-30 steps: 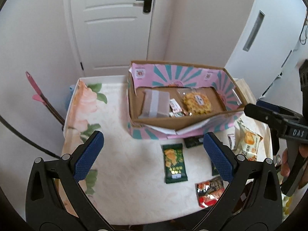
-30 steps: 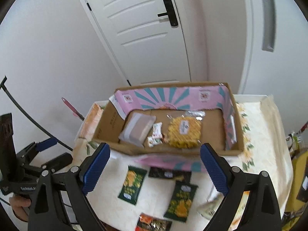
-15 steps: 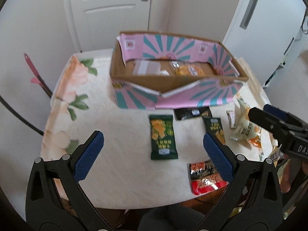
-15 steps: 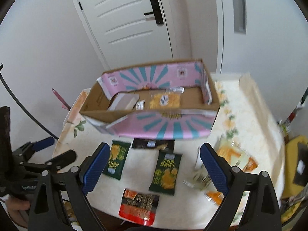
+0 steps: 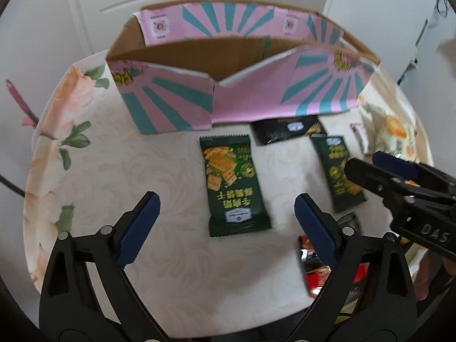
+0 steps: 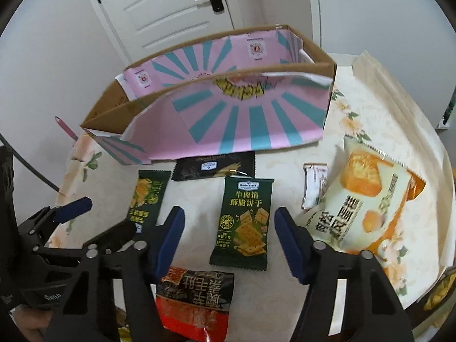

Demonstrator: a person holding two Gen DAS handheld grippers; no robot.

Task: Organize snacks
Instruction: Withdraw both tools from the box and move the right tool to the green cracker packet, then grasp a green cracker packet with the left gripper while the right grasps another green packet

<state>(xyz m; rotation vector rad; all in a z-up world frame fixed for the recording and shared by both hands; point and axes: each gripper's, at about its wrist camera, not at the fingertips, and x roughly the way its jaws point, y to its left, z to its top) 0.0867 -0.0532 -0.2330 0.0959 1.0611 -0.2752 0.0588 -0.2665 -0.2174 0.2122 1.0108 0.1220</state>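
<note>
1. Snack packets lie loose on a round table covered by a cream floral tablecloth (image 5: 94, 188), all in front of a pink cardboard box with teal sunburst stripes (image 5: 176, 97); what the box holds is hidden behind its front wall.
2. Left gripper (image 5: 226, 222) hovers with its blue-padded jaws wide apart over a dark green cracker packet (image 5: 233, 185), which lies flat between them, untouched; nothing is gripped.
3. Right gripper (image 6: 229, 240) likewise has its jaws spread and empty; a second dark green cracker packet (image 6: 245, 222) lies flat between its fingers, just beside the first one's place.
4. A black flat packet (image 6: 213, 166) lies against the foot of the box, touching the top edge of the second green packet.
5. A red and black crinkled packet (image 6: 195, 299) lies at the near table edge, partly under the right gripper's left finger.
6. A large cream and orange pastry bag (image 6: 367, 199) rests to the right, overlapping a small white sachet (image 6: 313, 182).
7. A white panelled door with a black handle (image 6: 171, 2) stands behind the table.
</note>
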